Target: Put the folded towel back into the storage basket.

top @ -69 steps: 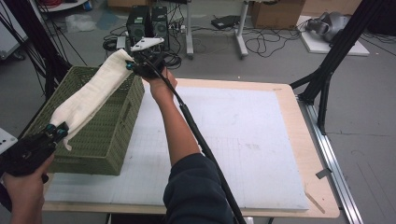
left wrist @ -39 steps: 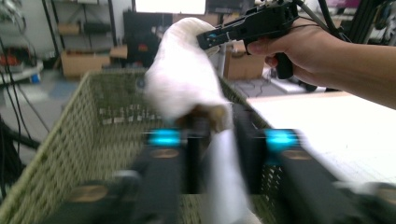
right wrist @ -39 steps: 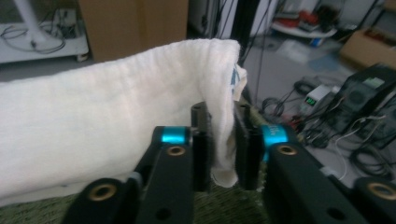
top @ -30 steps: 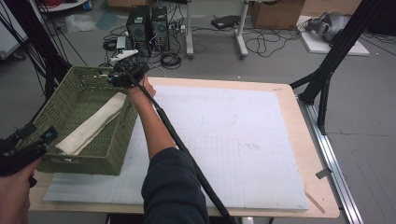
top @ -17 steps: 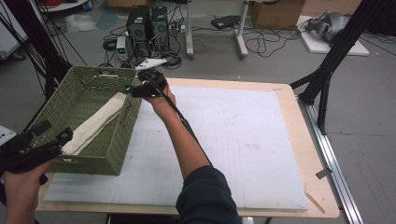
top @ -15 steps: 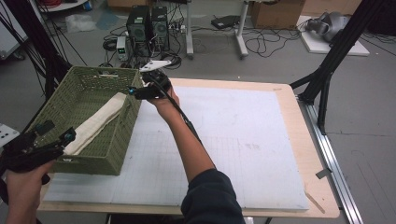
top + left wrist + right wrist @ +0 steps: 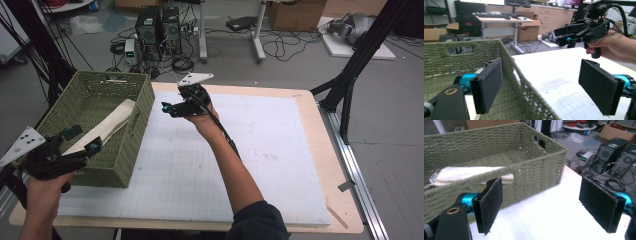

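A green woven basket (image 7: 95,100) stands on the table's left side. A white cloth (image 7: 107,127) lies inside it against the right wall, and its end shows over the rim (image 7: 466,176). My left gripper (image 7: 83,139) is at the basket's near right corner, open after its jaws have just been opening. The basket wall (image 7: 524,82) runs between its jaws and neither pad touches it. My right gripper (image 7: 169,109) hovers over the white mat to the right of the basket (image 7: 536,167). It is open, its jaws just having opened, with nothing between them (image 7: 541,205).
A white gridded mat (image 7: 260,150) covers most of the wooden table (image 7: 345,220). Beyond the far edge, computer towers (image 7: 160,25) and cables lie on the floor. A black stand leg (image 7: 350,75) rises at the right. The right gripper (image 7: 564,36) shows ahead in the left gripper view.
The cloth, earlier stretched between both grippers above the basket, now lies inside it. My right gripper has moved right, off the basket and over the mat. The left gripper has shifted slightly.
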A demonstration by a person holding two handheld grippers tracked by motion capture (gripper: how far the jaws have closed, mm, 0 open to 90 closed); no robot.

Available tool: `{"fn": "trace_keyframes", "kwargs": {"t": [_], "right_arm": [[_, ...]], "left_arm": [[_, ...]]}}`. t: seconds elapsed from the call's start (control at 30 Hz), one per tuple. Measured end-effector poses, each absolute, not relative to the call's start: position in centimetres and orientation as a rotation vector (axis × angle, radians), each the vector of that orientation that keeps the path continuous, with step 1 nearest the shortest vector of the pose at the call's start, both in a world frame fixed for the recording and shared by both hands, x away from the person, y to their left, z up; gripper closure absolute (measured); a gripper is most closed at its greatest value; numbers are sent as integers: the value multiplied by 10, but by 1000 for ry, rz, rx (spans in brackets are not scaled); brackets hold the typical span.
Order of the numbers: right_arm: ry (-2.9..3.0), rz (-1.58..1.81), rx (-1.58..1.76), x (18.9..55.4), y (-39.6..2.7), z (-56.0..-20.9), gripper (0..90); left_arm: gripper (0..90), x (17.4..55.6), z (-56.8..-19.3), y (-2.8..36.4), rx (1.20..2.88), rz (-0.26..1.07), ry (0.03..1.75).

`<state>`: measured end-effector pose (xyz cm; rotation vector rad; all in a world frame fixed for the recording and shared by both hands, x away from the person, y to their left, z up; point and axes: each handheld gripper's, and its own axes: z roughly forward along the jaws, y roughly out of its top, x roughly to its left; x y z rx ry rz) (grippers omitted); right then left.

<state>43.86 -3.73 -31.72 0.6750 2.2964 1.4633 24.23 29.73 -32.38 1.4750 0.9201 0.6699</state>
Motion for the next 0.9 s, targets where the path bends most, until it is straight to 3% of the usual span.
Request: {"fn": "trace_keyframes", "kwargs": {"t": [0.9], "right_arm": [[2110, 1363, 870, 348, -203, -335, 173]], "left_arm": [[194, 267, -337, 220, 1536, 498, 742]]}}
